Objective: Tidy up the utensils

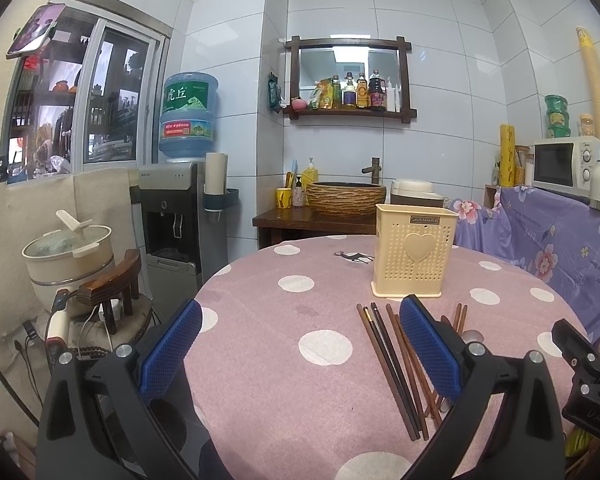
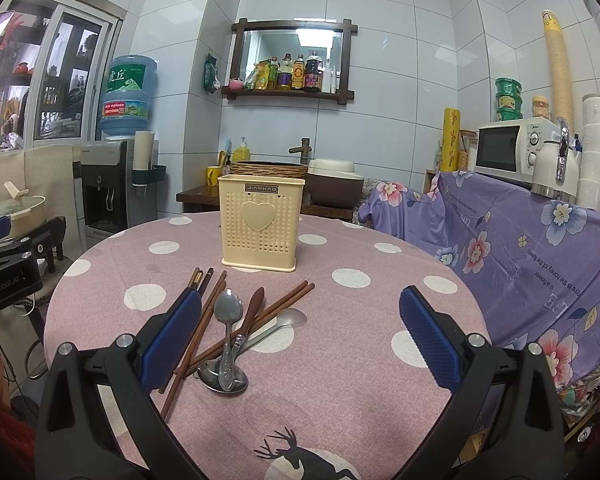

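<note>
Both our left tongs [image 1: 300, 350] and right tongs [image 2: 300, 336] hang released, grasping nothing. The brown wooden chopsticks [image 2: 204, 320] and steel spoons [image 2: 228, 312] lie jumbled on the pink dotted tabletop [image 2: 340, 380] — just before the cream perforated plastic holder [image 2: 260, 224], standing upright to receive them.

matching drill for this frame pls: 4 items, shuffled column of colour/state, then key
Items:
1. utensil holder
2. metal spoon
3. left gripper
4. tablecloth

Colour/state:
A. pink with white dots
B. open, holding nothing
C. cream, upright, heart on the front
D. shiny, lying across the chopsticks

Pairs: 1-C, 2-D, 3-B, 4-A
</note>
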Available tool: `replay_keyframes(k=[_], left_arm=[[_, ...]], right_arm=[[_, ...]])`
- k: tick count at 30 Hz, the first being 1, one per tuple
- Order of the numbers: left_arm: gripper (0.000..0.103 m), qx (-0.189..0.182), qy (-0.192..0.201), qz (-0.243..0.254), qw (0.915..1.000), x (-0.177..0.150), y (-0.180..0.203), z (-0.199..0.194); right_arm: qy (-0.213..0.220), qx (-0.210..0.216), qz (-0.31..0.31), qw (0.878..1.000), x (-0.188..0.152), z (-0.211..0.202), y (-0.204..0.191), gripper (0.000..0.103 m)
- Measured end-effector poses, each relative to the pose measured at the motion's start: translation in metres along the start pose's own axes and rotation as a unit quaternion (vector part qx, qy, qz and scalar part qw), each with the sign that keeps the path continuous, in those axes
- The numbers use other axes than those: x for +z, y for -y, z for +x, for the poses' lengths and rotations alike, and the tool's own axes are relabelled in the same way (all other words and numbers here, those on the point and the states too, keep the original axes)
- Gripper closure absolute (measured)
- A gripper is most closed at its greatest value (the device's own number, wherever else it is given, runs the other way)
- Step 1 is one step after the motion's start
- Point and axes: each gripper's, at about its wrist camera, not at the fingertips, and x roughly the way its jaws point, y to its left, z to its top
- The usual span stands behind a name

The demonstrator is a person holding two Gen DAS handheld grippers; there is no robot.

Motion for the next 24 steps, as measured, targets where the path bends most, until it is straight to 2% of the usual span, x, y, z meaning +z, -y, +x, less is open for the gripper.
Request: replay_keyframes(k=[24], left_arm=[[0.005, 0.0, -0.005, -0.002, 1.0, -0.0084, -0.0032, -0.0002]], right_arm=[[0.001, 0.0, -0.001, 1.0, -0.0013, -0.0001, 0.0001, 0.005]])
